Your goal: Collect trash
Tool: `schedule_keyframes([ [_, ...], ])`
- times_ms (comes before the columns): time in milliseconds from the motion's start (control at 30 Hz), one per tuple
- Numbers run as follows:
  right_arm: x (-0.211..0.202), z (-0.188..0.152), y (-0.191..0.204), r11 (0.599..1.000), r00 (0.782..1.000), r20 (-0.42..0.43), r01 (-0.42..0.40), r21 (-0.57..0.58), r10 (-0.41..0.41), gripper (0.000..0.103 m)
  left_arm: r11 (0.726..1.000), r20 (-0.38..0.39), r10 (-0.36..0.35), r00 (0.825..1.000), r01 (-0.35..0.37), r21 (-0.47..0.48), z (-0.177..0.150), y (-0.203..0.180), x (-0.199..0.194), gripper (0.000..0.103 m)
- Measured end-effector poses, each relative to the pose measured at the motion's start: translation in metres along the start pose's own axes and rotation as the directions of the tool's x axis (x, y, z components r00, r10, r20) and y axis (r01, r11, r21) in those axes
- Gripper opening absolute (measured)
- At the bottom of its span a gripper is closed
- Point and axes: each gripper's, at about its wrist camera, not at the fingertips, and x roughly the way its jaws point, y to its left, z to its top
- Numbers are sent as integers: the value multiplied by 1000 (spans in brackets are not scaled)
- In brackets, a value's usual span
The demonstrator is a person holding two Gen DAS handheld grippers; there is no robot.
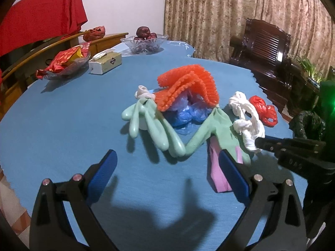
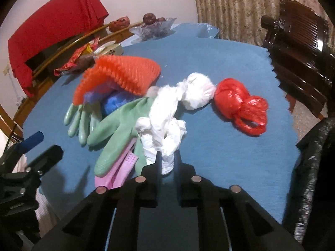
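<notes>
One white knotted bag [image 2: 167, 113], lying lengthwise away from you, is clamped at its near end in your right hand-held gripper [image 2: 166, 167]; left hand-held gripper [image 1: 167, 171] stands apart.

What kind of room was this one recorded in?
Probably a home dining room: a table under a blue cloth, a glass fruit bowl, a tissue box, a carved wooden chair and curtains.

Blue-clothed table [image 1: 62, 125], green gloves [image 1: 146, 123], knotted white bag [image 2: 167, 113], red bag [image 2: 240, 104], tissue box [image 1: 105, 62]
</notes>
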Motion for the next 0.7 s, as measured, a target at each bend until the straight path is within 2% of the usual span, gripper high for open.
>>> schedule_keyframes([
  [100, -7, 0, -5, 999, 999, 5, 48, 0, -48, 11, 1000, 1, -10, 1000, 10, 8, 0, -6, 0, 95],
  [367, -23, 0, -25, 995, 996, 26, 90, 31, -91, 11, 999, 2, -40, 999, 40, 15, 5, -22, 5, 93],
  [433, -26, 3, -30, 995, 995, 33, 93, 40, -94, 11, 998, 1, -54, 999, 54, 19, 10, -27, 9, 80],
  [467, -28, 4, -31, 995, 995, 35, 95, 42, -97, 11, 998, -5, -64, 998, 64, 25, 14, -31, 12, 77],
  [700, -33, 5, -40, 993, 993, 41, 106, 56, -109, 11, 992, 1, -112, 994, 112, 62, 36, -58, 38, 69],
])
